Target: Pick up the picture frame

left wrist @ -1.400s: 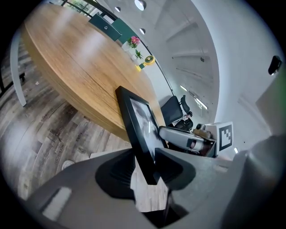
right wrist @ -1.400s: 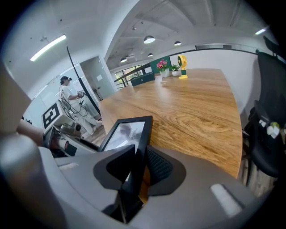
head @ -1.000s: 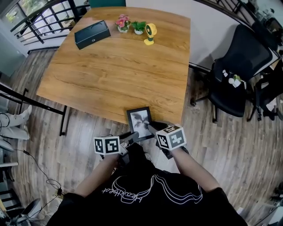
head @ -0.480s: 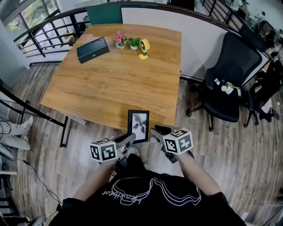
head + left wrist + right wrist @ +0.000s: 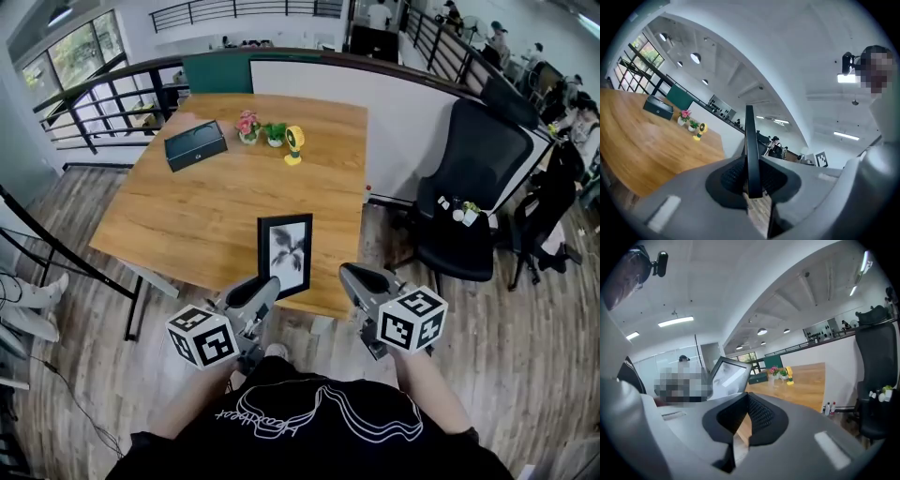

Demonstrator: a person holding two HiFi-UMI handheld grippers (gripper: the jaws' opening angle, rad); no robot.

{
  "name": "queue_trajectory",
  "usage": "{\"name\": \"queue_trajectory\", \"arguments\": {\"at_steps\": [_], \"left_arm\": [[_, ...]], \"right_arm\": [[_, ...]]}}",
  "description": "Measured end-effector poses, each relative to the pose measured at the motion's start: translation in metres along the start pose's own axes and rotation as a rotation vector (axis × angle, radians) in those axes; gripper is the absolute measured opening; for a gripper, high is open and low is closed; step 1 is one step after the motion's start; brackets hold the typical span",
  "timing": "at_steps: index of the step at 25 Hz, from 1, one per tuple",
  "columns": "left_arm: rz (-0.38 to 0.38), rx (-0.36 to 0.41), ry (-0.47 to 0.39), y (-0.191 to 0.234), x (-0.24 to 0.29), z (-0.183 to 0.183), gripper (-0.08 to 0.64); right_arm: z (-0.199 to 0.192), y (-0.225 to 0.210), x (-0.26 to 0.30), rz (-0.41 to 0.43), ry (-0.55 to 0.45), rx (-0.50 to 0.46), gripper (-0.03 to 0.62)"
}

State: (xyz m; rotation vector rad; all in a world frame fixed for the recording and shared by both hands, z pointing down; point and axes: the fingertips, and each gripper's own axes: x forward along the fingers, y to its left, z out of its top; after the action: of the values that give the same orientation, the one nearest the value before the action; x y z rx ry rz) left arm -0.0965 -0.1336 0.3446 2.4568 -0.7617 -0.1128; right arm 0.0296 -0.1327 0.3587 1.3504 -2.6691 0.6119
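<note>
Picture frame (image 5: 285, 255) is being held upright over the worktop's (image 5: 187, 220) near edge, clamped low down by the left claw (image 5: 265, 286). Right claw (image 5: 351, 275), just being closed on nothing, is being held right beside it.

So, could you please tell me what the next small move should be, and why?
Probably just steady it: the picture frame is already off the table, upright, pinched near its lower corner only by the left gripper's tongs, so a quick swing might loosen it.
</note>
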Motion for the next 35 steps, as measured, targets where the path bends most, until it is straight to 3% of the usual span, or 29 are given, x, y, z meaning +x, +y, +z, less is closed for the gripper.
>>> {"name": "queue_trajectory", "arguments": {"at_steps": [8,17,23,35], "left_arm": [[-0.069,0.074,-0.080,-0.043,-0.006,0.034,0.077],[-0.060,0.038,-0.074,-0.047,-0.006,0.038,0.077],[-0.073,0.055,-0.081,-0.055,-0.006,0.040,0.077],[-0.072,-0.001,-0.078,-0.027,0.001,0.037,0.075]], "right_arm": [[0.044,0.031,-0.030,0.076,-0.129,-0.052,0.023],[0.045,0.037,-0.041,0.142,-0.173,-0.032,0.023],[0.039,0.035,-0.041,0.138,-0.169,-0.016,0.023],[0.036,0.027,-0.018,0.144,-0.135,0.001,0.023]]}}
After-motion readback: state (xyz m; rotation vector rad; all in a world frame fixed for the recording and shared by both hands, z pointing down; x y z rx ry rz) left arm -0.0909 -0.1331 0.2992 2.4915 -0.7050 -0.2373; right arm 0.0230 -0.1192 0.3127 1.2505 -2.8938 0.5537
